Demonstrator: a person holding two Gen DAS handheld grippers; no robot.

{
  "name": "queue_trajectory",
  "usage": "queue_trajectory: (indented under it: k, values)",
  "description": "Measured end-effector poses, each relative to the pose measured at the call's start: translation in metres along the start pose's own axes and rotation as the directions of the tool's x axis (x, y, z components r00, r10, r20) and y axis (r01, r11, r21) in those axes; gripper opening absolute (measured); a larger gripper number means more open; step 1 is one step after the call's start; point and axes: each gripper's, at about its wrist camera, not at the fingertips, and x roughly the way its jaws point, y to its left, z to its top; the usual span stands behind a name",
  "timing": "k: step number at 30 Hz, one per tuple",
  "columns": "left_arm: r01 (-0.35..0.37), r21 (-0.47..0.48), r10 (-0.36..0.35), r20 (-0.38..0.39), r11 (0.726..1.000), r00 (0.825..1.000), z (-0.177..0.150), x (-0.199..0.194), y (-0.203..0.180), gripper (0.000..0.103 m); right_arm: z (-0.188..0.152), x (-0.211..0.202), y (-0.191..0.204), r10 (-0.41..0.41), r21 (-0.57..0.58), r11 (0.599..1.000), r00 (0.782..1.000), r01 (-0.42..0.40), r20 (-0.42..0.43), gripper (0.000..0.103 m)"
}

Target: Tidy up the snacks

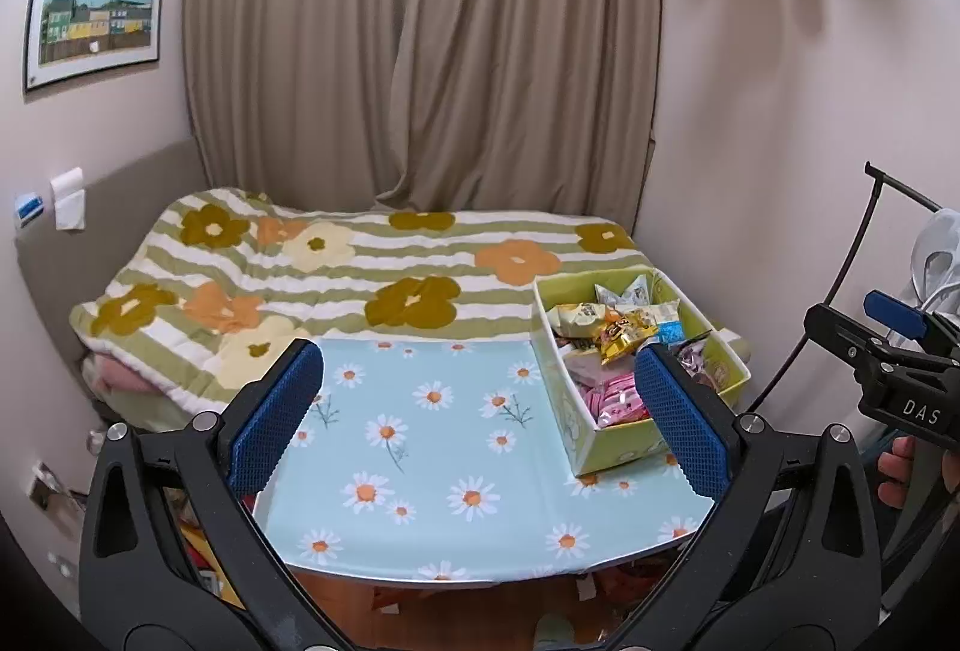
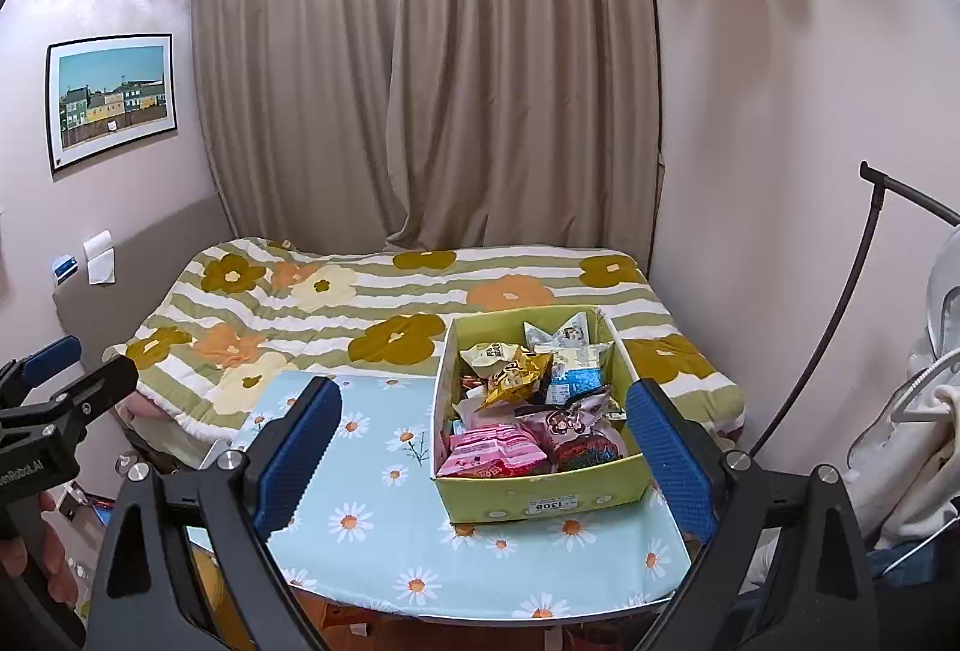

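While both claws are held above the near edge of the tabletop [image 2: 384,525], nothing is gripped by either. The left claw [image 1: 480,423] is seen with its blue pads [image 1: 276,417] spread wide, and the right claw [image 2: 480,453] is likewise parted, with empty space between its fingers. A green box [image 2: 540,495] is set on the right part of the daisy-patterned tabletop, toward its far edge, beside the bed [image 2: 372,303]. Snacks are piled inside it: pink packets [image 2: 492,450] at the near left, a dark red packet [image 2: 591,450] at the near right, a yellow packet [image 2: 516,375] in the middle, and pale wrappers [image 2: 564,336] at the far end. In the left wrist view, the right claw is seen at the right edge, well apart from the box [image 1: 606,447]. A flowered quilt is spread over the bed, and a beige curtain [image 1: 420,51] is hung behind it.
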Motion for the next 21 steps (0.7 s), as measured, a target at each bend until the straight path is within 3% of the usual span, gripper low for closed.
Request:
queue_trajectory:
  k: [21]
  values:
    - [0.01, 0.019, -0.01, -0.005, 1.0, 1.0, 0.008, 0.018, -0.004, 0.103, 0.003, 0.011, -0.001, -0.016, 0.011, 1.0, 1.0, 0.016, -0.018, 0.095]
